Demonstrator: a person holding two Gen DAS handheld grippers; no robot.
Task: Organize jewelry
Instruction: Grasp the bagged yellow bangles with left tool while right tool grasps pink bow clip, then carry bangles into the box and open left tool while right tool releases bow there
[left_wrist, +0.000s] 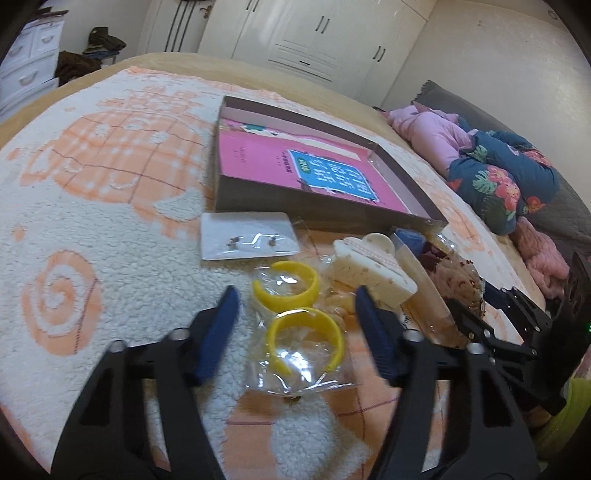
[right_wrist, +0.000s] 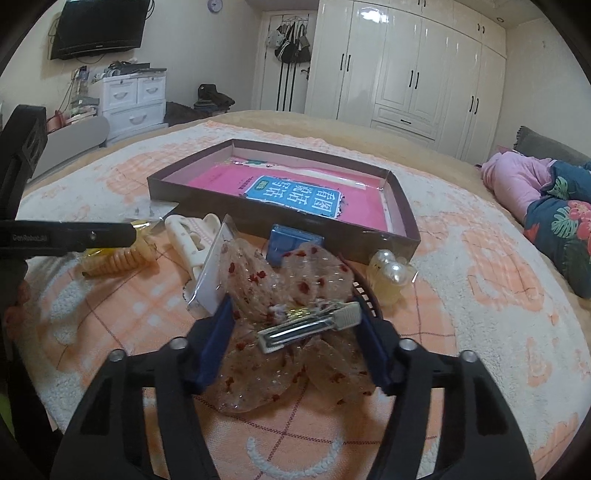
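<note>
A brown shallow box (left_wrist: 266, 199) with a pink book inside lies on the blanket; it also shows in the right wrist view (right_wrist: 207, 206). My left gripper (left_wrist: 295, 295) is open, its blue fingers either side of two yellow hoop earrings (left_wrist: 284, 288) in a clear bag. A white earring card (left_wrist: 247, 240) lies just beyond. My right gripper (right_wrist: 295, 306) has its fingers around a sheer bow hair clip with red specks (right_wrist: 288, 280), its metal clip (right_wrist: 306, 328) facing up. I cannot tell whether the jaws press on it.
A cream claw clip (right_wrist: 188, 236), an orange spiral hair tie (right_wrist: 122, 262), a blue box (right_wrist: 291, 243), a pearl item (right_wrist: 391, 273) and a flat packet (right_wrist: 214, 273) lie near the box. Bedding (right_wrist: 554, 214) is piled at the right.
</note>
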